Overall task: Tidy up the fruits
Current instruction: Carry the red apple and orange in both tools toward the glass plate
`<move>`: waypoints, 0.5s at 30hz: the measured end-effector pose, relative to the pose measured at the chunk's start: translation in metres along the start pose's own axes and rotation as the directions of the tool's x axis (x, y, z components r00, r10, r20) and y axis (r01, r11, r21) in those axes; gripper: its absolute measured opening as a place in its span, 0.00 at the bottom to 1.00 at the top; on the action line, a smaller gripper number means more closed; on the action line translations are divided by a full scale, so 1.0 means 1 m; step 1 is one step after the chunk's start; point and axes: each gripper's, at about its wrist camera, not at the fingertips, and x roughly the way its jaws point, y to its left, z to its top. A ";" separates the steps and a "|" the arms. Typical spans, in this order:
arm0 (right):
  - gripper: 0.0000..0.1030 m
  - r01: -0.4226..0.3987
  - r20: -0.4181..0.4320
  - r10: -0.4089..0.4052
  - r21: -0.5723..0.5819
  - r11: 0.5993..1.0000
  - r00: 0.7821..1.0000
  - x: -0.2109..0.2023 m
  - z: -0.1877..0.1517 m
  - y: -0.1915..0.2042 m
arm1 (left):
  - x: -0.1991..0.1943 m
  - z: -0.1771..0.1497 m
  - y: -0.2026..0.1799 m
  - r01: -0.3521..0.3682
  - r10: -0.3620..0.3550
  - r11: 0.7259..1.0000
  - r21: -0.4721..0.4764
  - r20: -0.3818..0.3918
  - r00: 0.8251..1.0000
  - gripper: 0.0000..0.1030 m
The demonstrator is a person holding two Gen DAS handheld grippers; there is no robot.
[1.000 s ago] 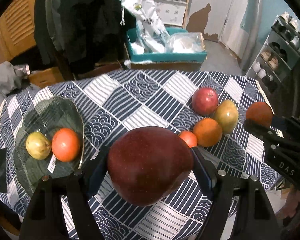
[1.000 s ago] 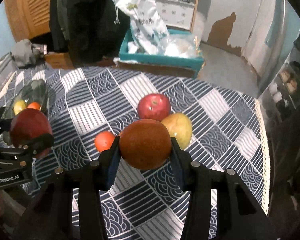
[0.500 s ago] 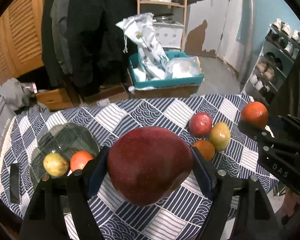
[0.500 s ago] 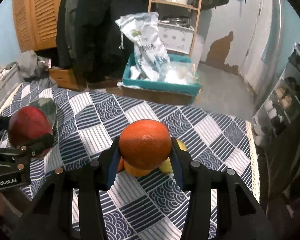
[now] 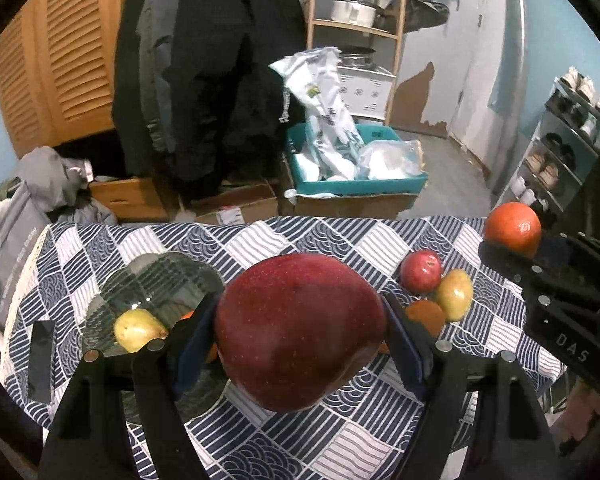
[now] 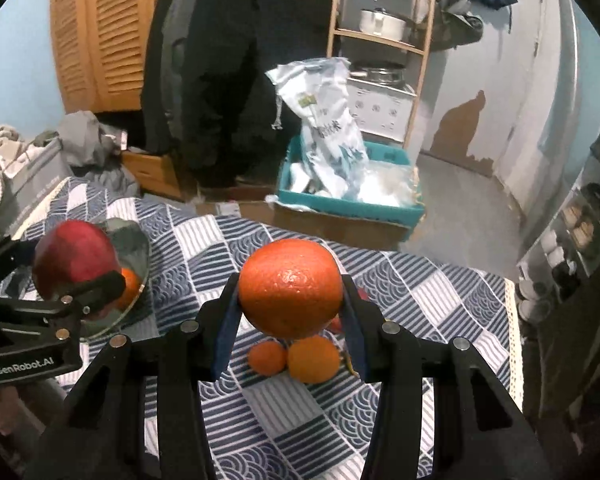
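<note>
Patterned tablecloth (image 5: 384, 240): glass bowl (image 5: 160, 276) holds pear (image 5: 136, 330). Left gripper (image 5: 300, 334) jaws pinch red apple (image 5: 296, 328); right gripper (image 6: 290, 300) jaws pinch orange (image 6: 290, 288).

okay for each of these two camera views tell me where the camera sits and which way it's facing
Left wrist: on the left gripper, looking forward over the red apple it clamps toward the glass plate; the right gripper shows at right.
Right wrist: on the right gripper, looking past its orange at the table; the left gripper shows at left.
Shared: plate, teal box.
</note>
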 end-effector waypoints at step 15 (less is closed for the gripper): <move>0.45 -0.092 -0.033 0.090 -0.065 0.994 0.995 0.032 0.025 0.059 | 0.008 -0.010 0.061 -0.067 0.064 0.993 -0.102 -0.032 0.997 0.78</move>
